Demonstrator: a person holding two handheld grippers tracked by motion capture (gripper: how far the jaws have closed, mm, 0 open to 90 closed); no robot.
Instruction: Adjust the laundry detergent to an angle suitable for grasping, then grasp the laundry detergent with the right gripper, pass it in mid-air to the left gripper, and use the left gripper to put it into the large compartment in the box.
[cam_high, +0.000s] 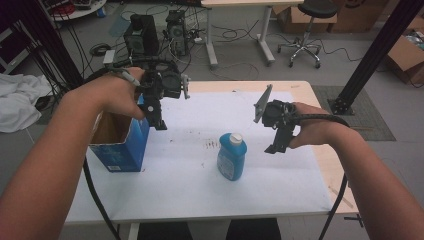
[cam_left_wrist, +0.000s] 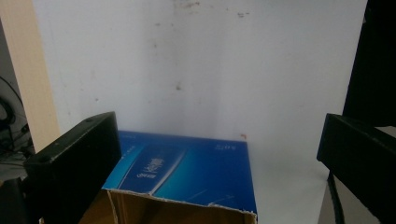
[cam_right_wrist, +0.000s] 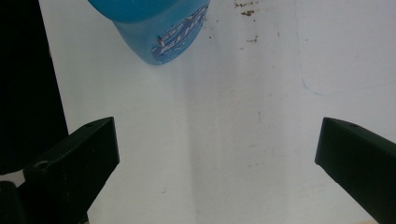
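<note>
The left tongs (cam_high: 159, 116), in the upper left of the high view, hang with jaws spread wide and nothing between them, just above the open top of a blue cardboard box (cam_high: 120, 145); in the left gripper view the box (cam_left_wrist: 187, 172) sits low in the frame between the jaws, its torn brown rim at the bottom edge. The right tongs (cam_high: 277, 142), right of centre in the high view, are equally wide and empty, hovering above the sheet near a blue plastic bottle with a white cap (cam_high: 232, 156), which stands upright at the centre of the frame, well apart from the box; the right gripper view catches the bottle (cam_right_wrist: 159, 32) at its upper left. The step in hand looks like reaching for the bottle with the right tongs, probably to put it in the box. To do it well, the jaws should come down level on either side of the body below the cap and close squarely, so the smooth bottle neither tips nor slips. A white sheet (cam_high: 200, 190) with small dark specks covers the pale wooden table (cam_high: 300, 87). Beyond, at the top of the frame, are a grey floor with cables, computer towers (cam_high: 176, 30), a second desk and a rolling stool (cam_high: 302, 30).
</note>
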